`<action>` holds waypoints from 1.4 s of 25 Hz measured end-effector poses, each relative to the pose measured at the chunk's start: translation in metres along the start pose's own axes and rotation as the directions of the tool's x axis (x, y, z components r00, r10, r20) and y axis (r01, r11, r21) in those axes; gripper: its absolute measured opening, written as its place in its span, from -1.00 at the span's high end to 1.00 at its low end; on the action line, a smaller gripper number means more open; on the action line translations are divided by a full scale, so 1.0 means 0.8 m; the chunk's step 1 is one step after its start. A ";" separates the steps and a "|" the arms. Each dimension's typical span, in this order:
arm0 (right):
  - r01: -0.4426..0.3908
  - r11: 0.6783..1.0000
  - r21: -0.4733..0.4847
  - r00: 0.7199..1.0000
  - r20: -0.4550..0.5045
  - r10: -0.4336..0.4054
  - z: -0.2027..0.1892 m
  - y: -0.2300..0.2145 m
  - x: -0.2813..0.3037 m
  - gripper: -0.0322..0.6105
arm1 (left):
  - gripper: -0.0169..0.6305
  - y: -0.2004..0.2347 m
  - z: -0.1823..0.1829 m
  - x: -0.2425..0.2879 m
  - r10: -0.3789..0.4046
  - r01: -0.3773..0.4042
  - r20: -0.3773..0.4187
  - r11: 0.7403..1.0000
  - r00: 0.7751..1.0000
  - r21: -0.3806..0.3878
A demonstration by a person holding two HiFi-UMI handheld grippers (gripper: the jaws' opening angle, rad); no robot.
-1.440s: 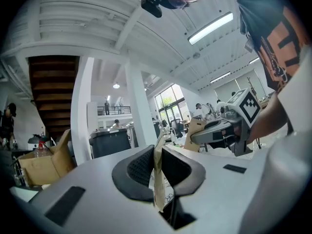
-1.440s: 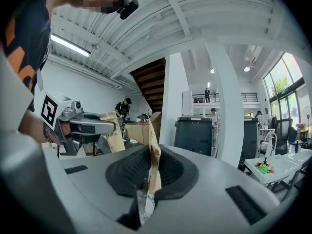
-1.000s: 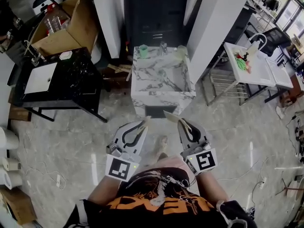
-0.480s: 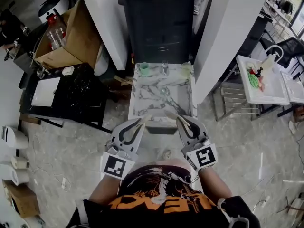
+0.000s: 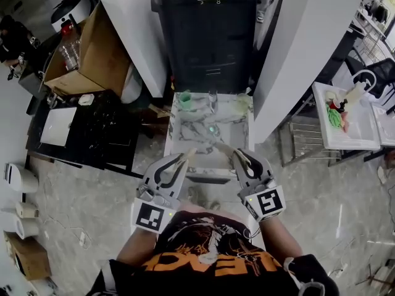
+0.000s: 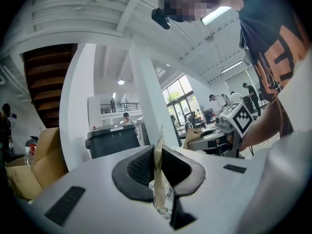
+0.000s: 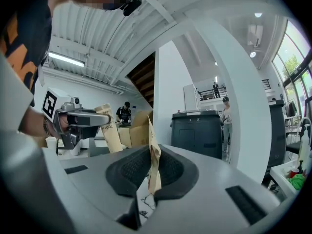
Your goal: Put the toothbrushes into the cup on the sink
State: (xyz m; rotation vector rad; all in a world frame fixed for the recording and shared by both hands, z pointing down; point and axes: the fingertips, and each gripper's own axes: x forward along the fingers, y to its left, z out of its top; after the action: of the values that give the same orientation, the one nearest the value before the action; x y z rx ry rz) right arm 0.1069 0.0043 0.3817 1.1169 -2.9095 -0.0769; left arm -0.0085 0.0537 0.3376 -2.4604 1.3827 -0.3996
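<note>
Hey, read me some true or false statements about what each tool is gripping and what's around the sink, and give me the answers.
1. The left tool is shut on a paper-wrapped toothbrush. True.
2. The right tool is empty. False: it grips a second paper-wrapped toothbrush.
3. A green cup stands at the back left corner of the sink. True.
4. Both tools are touching the green cup. False: they are at the sink's near edge, apart from the cup.
5. A black bin stands behind the sink. True.
</note>
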 end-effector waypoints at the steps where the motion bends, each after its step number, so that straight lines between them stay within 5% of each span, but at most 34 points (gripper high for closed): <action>1: 0.000 1.000 0.000 1.000 -0.003 0.000 -0.001 -0.002 0.006 0.77 | 0.80 0.007 -0.004 0.004 0.003 -0.003 0.000 1.000 1.000 0.002; 17: 0.083 0.996 -0.022 0.991 -0.106 -0.085 -0.007 -0.038 0.173 0.77 | 0.80 0.164 -0.090 0.098 -0.041 0.047 0.057 0.993 0.997 -0.106; 21: 0.133 0.991 -0.002 0.989 -0.067 -0.133 0.000 -0.052 0.209 0.77 | 0.80 0.197 -0.106 0.123 -0.066 0.076 0.084 0.990 0.994 -0.121; 35: 0.128 0.991 0.026 0.989 -0.079 -0.126 -0.013 -0.126 0.239 0.77 | 0.80 0.229 -0.129 0.200 -0.014 0.017 0.036 0.994 0.999 -0.105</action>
State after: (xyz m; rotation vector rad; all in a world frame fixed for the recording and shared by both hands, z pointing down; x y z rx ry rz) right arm 0.0326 -0.1984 0.3874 1.2792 -2.7792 0.0089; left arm -0.1101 -0.1868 0.3780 -2.5509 1.4055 -0.2928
